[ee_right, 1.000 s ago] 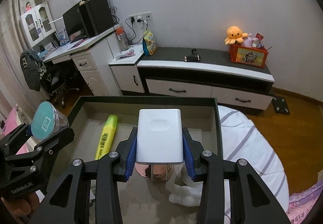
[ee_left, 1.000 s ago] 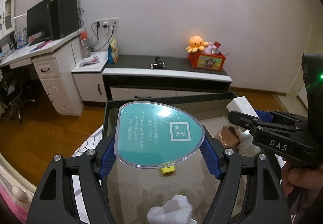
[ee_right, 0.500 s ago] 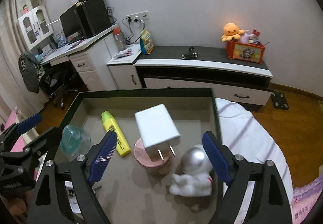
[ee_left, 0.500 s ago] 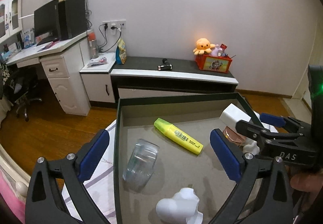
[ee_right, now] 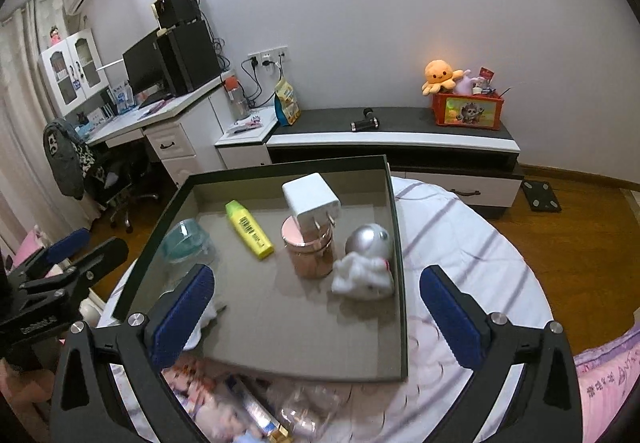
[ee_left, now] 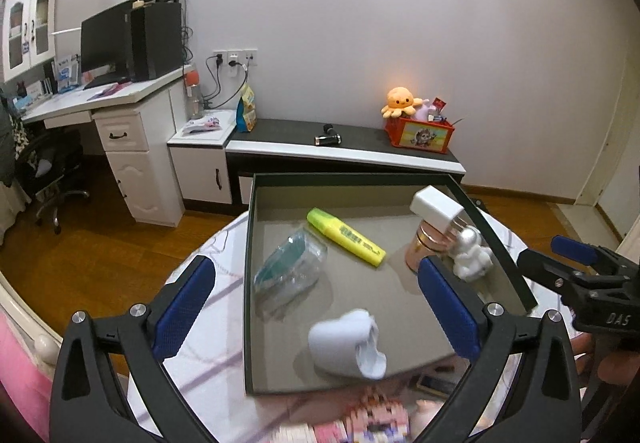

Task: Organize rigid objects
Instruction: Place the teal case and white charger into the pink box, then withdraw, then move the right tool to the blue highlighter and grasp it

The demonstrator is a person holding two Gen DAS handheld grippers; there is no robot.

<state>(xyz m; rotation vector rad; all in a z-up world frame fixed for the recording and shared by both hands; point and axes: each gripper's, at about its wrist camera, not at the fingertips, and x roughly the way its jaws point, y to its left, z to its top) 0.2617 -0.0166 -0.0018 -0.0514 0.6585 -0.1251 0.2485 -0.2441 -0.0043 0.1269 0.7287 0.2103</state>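
Highlighter (ee_right: 249, 230) lies flat, cap perhaps toward tray's (ee_right: 394, 243) far-left corner.

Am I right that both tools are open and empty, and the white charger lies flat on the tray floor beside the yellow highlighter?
Not quite. The white charger does not lie on the tray floor: it sits tilted on top of the pink jar, as the right wrist view shows. The rest holds: the left tool and right tool are open and empty, and the yellow highlighter lies beside it.
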